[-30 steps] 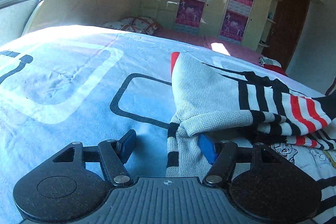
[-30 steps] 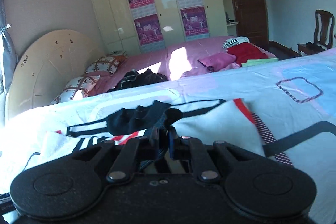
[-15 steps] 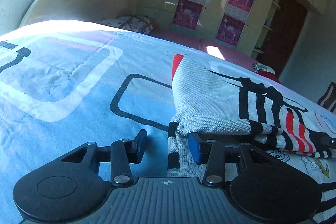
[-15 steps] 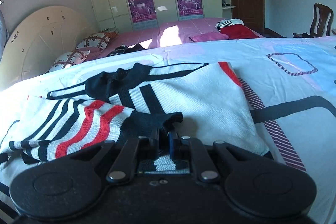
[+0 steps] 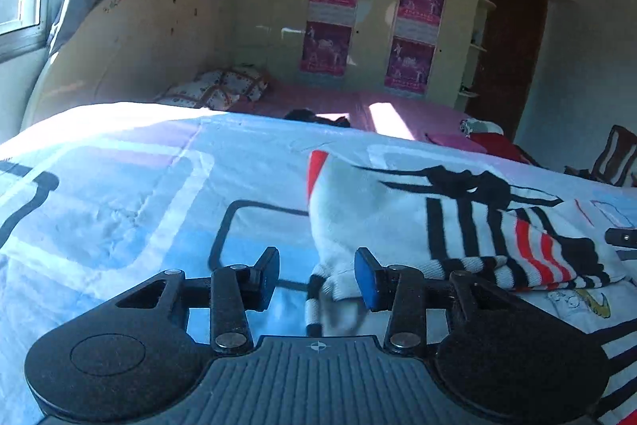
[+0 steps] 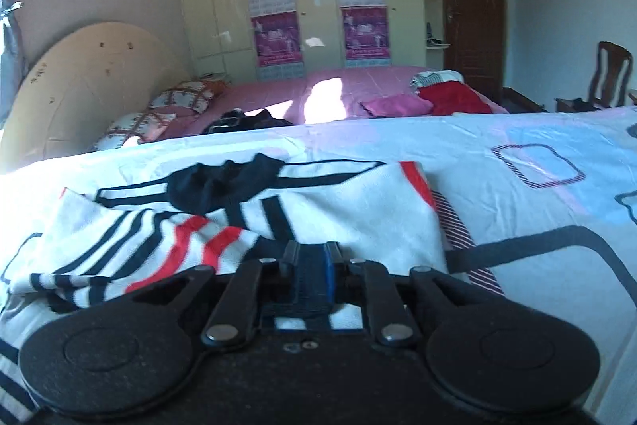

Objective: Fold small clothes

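A small white knit sweater with black and red stripes lies partly folded on the blue-and-white bedsheet. It also shows in the right wrist view. My left gripper is open, with the sweater's lower corner and a striped cuff lying between its fingers, untouched. My right gripper has its jaws slightly parted, with a little gap between the pads, just behind the folded striped sleeve. It holds nothing that I can see.
A pink bed behind holds pillows, dark clothes and red and pink garments. A round board leans at the wall. A chair stands at the right. A printed white garment lies beside the sweater.
My right gripper has let go of the dark sleeve edge and its jaws have parted a little. My left gripper has drawn back slightly from the sweater's corner, still open.
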`<state>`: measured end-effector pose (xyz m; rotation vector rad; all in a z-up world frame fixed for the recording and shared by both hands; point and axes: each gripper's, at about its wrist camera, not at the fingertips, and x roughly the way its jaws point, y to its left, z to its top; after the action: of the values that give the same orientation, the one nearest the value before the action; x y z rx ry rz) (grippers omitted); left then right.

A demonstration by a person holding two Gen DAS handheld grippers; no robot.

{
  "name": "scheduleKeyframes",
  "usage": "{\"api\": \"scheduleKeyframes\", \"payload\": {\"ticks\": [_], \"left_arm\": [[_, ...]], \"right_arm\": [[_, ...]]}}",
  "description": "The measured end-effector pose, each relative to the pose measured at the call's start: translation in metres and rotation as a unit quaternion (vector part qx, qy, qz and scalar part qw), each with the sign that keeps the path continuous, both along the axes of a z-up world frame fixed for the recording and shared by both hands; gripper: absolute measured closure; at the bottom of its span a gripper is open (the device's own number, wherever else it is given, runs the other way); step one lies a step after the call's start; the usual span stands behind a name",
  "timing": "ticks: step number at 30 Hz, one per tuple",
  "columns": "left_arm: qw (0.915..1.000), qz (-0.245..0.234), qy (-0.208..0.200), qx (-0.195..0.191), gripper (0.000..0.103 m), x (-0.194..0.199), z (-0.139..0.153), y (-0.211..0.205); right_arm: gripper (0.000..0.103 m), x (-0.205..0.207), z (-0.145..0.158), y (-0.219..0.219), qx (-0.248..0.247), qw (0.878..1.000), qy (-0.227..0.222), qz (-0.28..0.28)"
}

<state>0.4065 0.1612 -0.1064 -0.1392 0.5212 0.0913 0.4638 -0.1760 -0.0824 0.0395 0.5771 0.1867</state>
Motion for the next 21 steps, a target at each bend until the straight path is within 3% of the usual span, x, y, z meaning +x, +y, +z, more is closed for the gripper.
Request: {"api": "scheduleKeyframes", "payload": {"ticks": [3, 5, 7, 10, 12, 13, 15, 21], "left_arm": [[0.9963, -0.084, 0.009, 0.015, 0.062, 0.035, 0.001, -0.045], [0.9948, -0.098, 0.019, 0.023, 0.062, 0.055, -0.009, -0.062], [0.9925, -0.077, 0.080, 0.050, 0.061, 0.076, -0.032, -0.065], [0.9941, -0.079, 0.075, 0.003, 0.055, 0.076, -0.040, -0.040], [0.9943, -0.079, 0.070, 0.012, 0.055, 0.074, -0.034, -0.038], [0.9952, -0.075, 0.062, 0.008, 0.055, 0.073, -0.029, -0.035], [0.9962, -0.078, 0.040, -0.001, 0.055, 0.077, -0.018, -0.027], [0.9954, -0.089, 0.037, 0.003, 0.055, 0.140, -0.014, -0.011]], "right_arm": [[0.090, 0.002, -0.002, 0.031, -0.002, 0.997, -0.002, 0.082], [0.094, 0.004, -0.011, 0.053, -0.022, 0.992, 0.001, 0.123], [0.094, 0.017, -0.030, 0.060, -0.070, 0.991, 0.035, 0.104], [0.097, 0.026, -0.035, 0.040, -0.055, 0.994, 0.050, 0.078], [0.096, 0.026, -0.030, 0.039, -0.071, 0.994, 0.046, 0.074], [0.089, 0.027, -0.026, 0.037, -0.063, 0.994, 0.040, 0.075], [0.089, 0.029, -0.019, 0.038, -0.039, 0.996, 0.029, 0.080], [0.089, 0.063, -0.019, 0.076, -0.004, 0.993, 0.030, 0.110]]}}
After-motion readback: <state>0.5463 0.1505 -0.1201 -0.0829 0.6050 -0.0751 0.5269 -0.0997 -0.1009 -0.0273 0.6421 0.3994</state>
